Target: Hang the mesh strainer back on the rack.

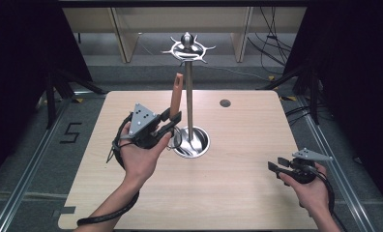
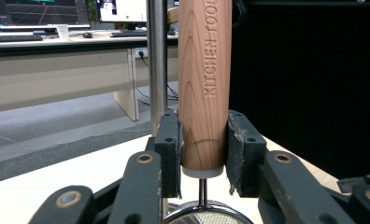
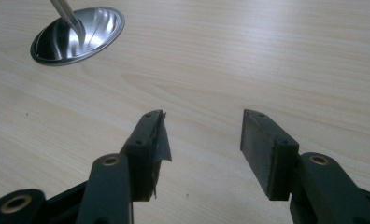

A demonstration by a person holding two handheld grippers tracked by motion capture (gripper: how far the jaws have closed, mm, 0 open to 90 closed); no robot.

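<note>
The wooden handle (image 2: 204, 88) of a strainer-like utensil stands upright just beside the steel pole (image 1: 189, 96) of the hanger stand, over its round base (image 1: 202, 145). Left gripper (image 2: 204, 154) is clamped on the handle's lower end.

Risk: grip sits low, so the handle may tip & knock the pole.

Left hand (image 1: 140, 157) is palm-up. Right gripper (image 3: 204, 144) has its jaws apart, nothing between, low over the table (image 1: 247, 193).

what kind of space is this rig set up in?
Probably a lab or office workspace set up for recording, not a kitchen. A lone wooden table stands between black curtains, loose cables trail across the floor behind, and the left gripper view shows desks with computer monitors.
</note>
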